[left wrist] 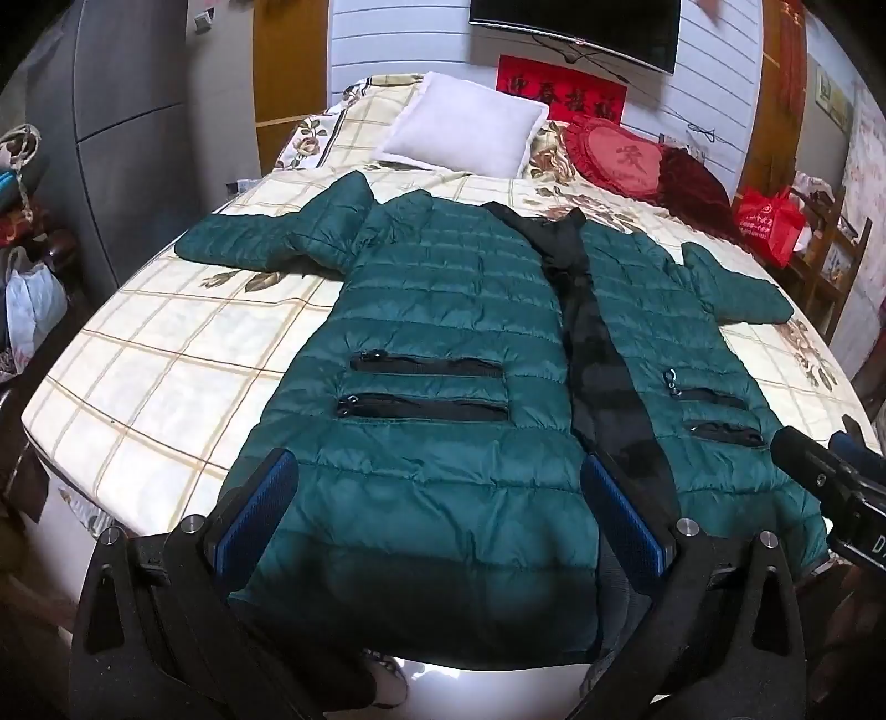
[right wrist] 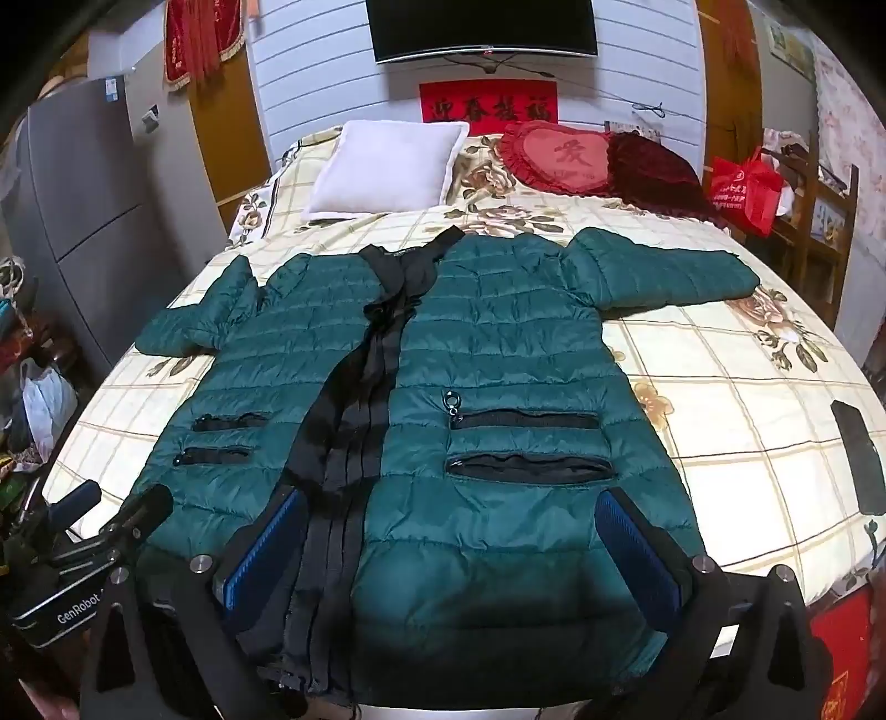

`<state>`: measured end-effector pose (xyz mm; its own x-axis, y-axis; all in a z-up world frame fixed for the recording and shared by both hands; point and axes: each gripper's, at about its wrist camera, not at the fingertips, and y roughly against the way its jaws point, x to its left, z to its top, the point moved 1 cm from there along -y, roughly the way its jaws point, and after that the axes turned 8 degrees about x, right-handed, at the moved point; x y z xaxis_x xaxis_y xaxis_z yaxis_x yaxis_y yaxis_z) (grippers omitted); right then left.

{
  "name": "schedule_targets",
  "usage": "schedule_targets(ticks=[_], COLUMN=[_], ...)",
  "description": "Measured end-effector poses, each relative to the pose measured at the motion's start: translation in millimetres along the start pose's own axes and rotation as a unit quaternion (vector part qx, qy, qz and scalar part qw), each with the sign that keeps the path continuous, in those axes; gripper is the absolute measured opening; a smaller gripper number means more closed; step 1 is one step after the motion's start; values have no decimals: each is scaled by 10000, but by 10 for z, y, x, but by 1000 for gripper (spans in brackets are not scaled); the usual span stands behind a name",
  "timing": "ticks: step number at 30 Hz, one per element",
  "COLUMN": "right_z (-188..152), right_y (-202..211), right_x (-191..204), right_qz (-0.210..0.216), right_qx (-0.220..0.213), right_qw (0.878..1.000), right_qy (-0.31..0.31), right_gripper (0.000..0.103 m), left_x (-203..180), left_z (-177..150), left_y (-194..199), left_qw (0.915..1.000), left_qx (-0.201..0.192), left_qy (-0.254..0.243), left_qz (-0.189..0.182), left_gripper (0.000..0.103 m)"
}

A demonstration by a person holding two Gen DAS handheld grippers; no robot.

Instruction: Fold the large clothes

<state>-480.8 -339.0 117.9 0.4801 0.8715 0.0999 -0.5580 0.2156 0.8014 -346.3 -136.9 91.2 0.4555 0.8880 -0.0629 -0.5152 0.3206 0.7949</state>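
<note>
A bed with a cream checked floral sheet (left wrist: 166, 354) carries a dark green quilted puffer coat (right wrist: 498, 343) spread flat, front up, sleeves out, hem at the near edge. Above that hem, the left gripper (left wrist: 437, 498) and right gripper (right wrist: 454, 540) both gape wide, holding nothing.

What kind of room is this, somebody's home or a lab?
Most likely a bedroom in someone's home. A green puffer coat lies spread on a bed with a floral checked cover, a white pillow sits at its head, and a television hangs on the wall above.
</note>
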Motion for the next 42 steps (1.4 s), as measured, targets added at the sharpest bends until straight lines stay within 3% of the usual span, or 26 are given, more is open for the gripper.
schedule_targets(ticks=[17,23,33,42], right_z=[-3,35,20,10], right_y=[-109,-143,-174,-196], right_x=[12,-9,-21,-29], right_qz=[20,106,124,233], right_qx=[155,394,215,332], right_qw=[9999,9990,9995,9988], right_qy=[-43,-160,-180,-258], right_gripper=[103,103,103,103], left_x=[47,38,9,3], left_z=[-5,8,18,22], left_y=[-56,-93,-104,-136], left_qw=[10000,10000,10000,9998], left_qx=[68,97,79,170], left_qy=[-17,9,-9,-24], left_qz=[-23,-4,-15,-31], left_gripper=[102,102,102,102])
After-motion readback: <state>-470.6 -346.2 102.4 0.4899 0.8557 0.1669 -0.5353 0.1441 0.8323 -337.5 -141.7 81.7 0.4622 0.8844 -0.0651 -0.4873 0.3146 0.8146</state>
